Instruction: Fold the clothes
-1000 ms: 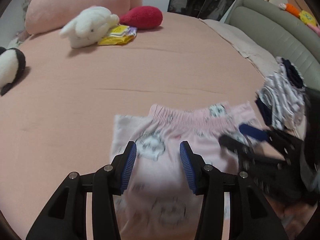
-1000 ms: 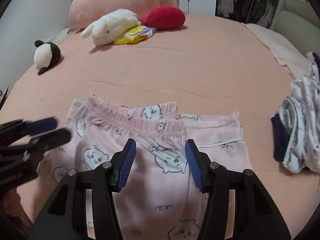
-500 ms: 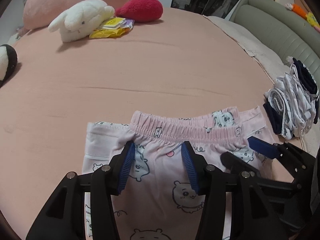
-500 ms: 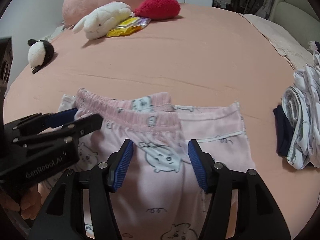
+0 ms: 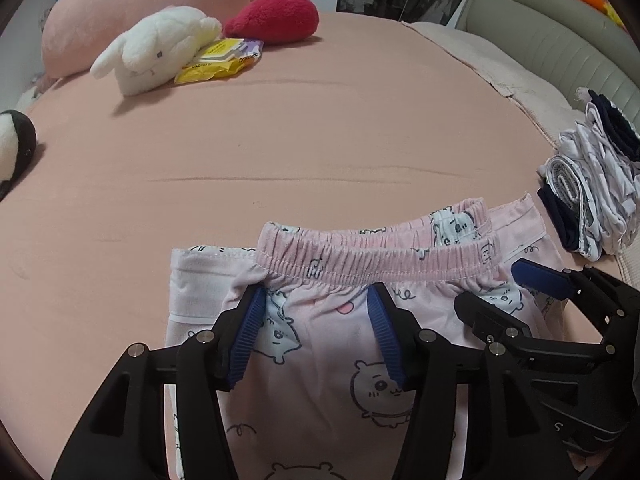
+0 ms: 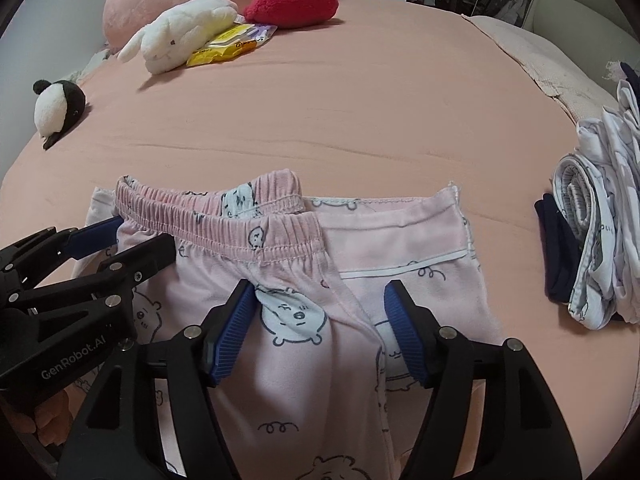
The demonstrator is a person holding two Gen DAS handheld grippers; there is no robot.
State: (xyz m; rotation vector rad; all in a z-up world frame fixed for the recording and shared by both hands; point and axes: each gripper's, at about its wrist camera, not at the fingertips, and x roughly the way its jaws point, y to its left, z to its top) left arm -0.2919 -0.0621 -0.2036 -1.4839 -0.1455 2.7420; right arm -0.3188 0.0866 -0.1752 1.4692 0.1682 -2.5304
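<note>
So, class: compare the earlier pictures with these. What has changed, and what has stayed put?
Both tools have moved in closer over the pink pyjama trousers: the left tool and right tool now sit just below the waistband, open, gripping nothing. The plush toys, yellow packet and folded pile have not moved.

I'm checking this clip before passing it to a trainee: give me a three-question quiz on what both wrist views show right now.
1. True or false: the left gripper and the right gripper both have open jaws above the pink pajama pants.
2. Multiple choice: what lies directly next to the white plush rabbit? A) yellow snack packets B) a book C) a shoe
3. Fill in: the folded pile of white and navy clothes lies to the ____ of the pants in the right wrist view.

Key: 1 true; 2 A; 3 right
</note>
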